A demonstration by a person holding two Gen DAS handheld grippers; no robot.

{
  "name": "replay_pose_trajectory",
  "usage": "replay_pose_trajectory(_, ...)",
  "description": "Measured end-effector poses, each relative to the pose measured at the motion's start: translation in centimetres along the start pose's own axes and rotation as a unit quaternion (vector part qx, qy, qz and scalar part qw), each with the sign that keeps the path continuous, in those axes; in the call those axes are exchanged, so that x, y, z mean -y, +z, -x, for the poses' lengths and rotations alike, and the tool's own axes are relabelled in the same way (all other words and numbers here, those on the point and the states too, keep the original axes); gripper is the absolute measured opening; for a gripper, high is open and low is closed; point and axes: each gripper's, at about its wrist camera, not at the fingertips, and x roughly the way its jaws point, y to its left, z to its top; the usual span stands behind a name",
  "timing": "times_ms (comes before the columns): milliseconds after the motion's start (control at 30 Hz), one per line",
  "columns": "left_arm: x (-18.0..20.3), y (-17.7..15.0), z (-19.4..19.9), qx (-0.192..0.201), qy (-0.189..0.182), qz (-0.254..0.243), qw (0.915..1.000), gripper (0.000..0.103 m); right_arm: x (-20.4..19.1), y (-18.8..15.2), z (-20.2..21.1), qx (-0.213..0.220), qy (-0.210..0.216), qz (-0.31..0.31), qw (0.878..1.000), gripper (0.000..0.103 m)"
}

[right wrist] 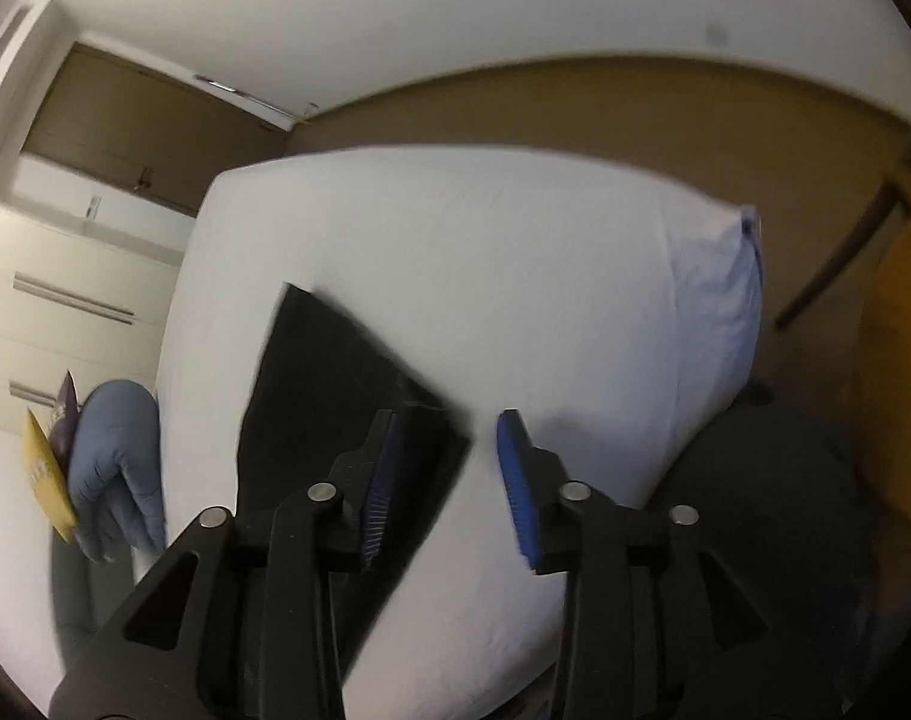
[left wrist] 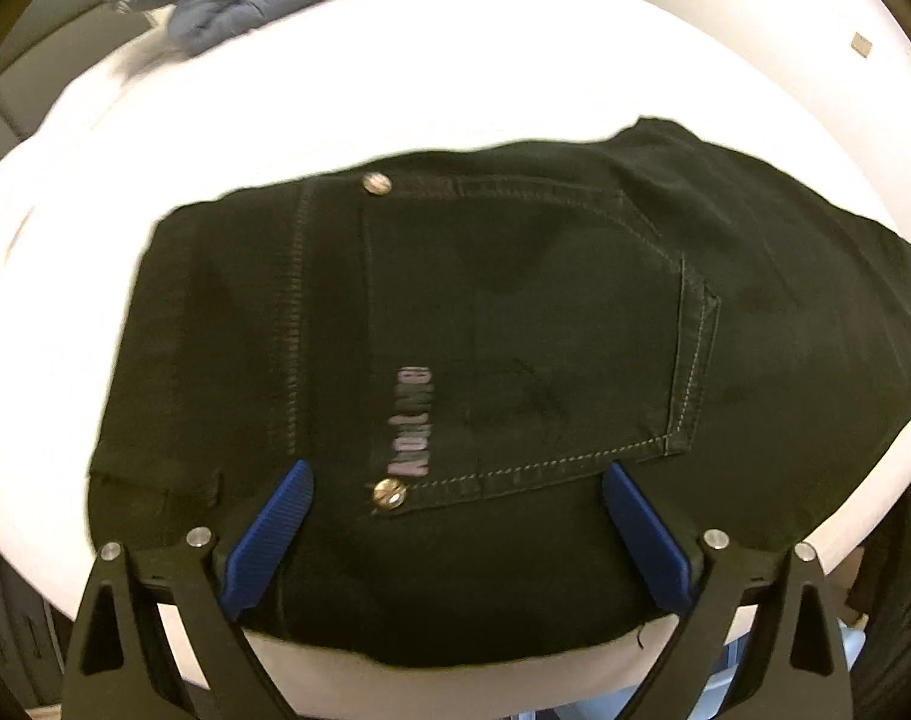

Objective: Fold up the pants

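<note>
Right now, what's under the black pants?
The black pants lie folded on the white mattress, which shows all around them. Whatever sits beneath the fabric itself is covered; I can't tell.

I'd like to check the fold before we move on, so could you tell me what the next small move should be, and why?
Probably lift both grippers clear. The black pants already lie as a compact folded stack on the white bed; the left gripper is wide open above them, and the right gripper is open with nothing between its pads.
</note>
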Motion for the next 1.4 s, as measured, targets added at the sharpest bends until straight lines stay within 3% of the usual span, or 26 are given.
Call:
replay_pose_trajectory(100,1.7,-0.9,1.3,0.038,0.010,0.001,0.9992,0.097,-6.4,-2.7,-1.4,-0.062,0.067,0.113,0.989,0.034)
replay_pose_trajectory(200,4.1,-1.6,1.7,0.061,-0.004,-0.014,0.9980,0.097,-13.5,-8.2,-4.5,-0.145,0.130,0.237,0.952,0.034)
replay_pose_trajectory(267,5.2,-2.1,1.6,0.064,-0.014,-0.018,0.9977,0.097,-16.8,-12.4,-8.2,-0.222,0.151,0.301,0.915,0.036)
replay_pose_trajectory(300,5.0,-2.5,1.6,0.068,-0.015,-0.008,0.9975,0.097,-17.5,-13.5,-10.1,-0.246,0.131,0.315,0.907,0.041)
replay_pose_trajectory(333,4.0,-2.5,1.8,0.071,-0.018,0.003,0.9973,0.097,-17.5,-14.6,-12.6,-0.260,0.051,0.328,0.907,0.042)
replay_pose_trajectory(367,3.2,-2.9,2.0,0.075,-0.023,0.026,0.9966,0.097,-17.3,-14.8,-13.9,-0.265,0.004,0.316,0.911,0.038)
replay_pose_trajectory(433,2.2,-3.2,2.8,0.089,-0.029,0.063,0.9936,0.097,-18.5,-14.5,-13.2,-0.245,-0.001,0.302,0.921,0.039)
replay_pose_trajectory(500,-0.3,-2.7,3.4,0.109,-0.031,0.107,0.9878,0.097,-22.1,-15.8,-10.9,-0.217,0.009,0.363,0.906,0.040)
replay_pose_trajectory(533,-1.6,-3.0,3.8,0.123,-0.036,0.133,0.9828,0.097,-24.5,-17.1,-10.3,-0.214,0.024,0.401,0.890,0.042)
replay_pose_trajectory(567,-2.3,-2.6,3.9,0.133,-0.036,0.150,0.9789,0.097,-27.3,-19.0,-9.8,-0.222,0.050,0.443,0.867,0.042)
replay_pose_trajectory(600,-3.2,-2.3,4.3,0.142,-0.033,0.166,0.9753,0.097,-30.7,-21.6,-9.6,-0.235,0.076,0.493,0.834,0.042)
replay_pose_trajectory(667,-4.8,-1.7,4.3,0.155,-0.036,0.195,0.9678,0.097,-36.7,-27.7,-9.5,-0.233,0.111,0.598,0.759,0.043)
replay_pose_trajectory(700,-5.4,-1.9,4.7,0.161,-0.037,0.204,0.9651,0.097,-38.4,-30.3,-9.3,-0.231,0.123,0.633,0.728,0.043)
replay_pose_trajectory(767,-6.5,-2.0,5.0,0.172,-0.037,0.223,0.9587,0.097,-42.2,-36.7,-9.3,-0.224,0.157,0.704,0.655,0.043)
replay_pose_trajectory(867,-7.8,-3.1,6.2,0.194,-0.038,0.253,0.9470,0.097,-46.3,-45.1,-10.7,-0.222,0.167,0.775,0.568,0.043)
replay_pose_trajectory(933,-8.4,-3.9,7.3,0.206,-0.040,0.259,0.9429,0.097,-47.7,-48.5,-12.4,-0.201,0.155,0.813,0.524,0.043)
replay_pose_trajectory(1000,-8.5,-4.5,8.0,0.223,-0.031,0.258,0.9395,0.097,-49.3,-51.0,-14.6,-0.183,0.135,0.836,0.499,0.043)
replay_pose_trajectory(1200,-8.7,-5.0,8.4,0.239,-0.029,0.262,0.9345,0.097,-48.9,-56.6,-19.4,-0.186,0.084,0.872,0.445,0.042)
replay_pose_trajectory(1233,-8.8,-5.0,8.4,0.240,-0.033,0.263,0.9340,0.097,-48.7,-57.0,-19.9,-0.186,0.083,0.873,0.442,0.042)
replay_pose_trajectory(1267,-8.7,-4.9,8.3,0.240,-0.033,0.259,0.9350,0.097,-48.9,-57.1,-20.3,-0.183,0.086,0.871,0.447,0.042)
replay_pose_trajectory(1400,-8.4,-4.8,8.5,0.245,-0.027,0.244,0.9378,0.097,-49.6,-56.5,-22.3,-0.207,0.088,0.844,0.487,0.039)
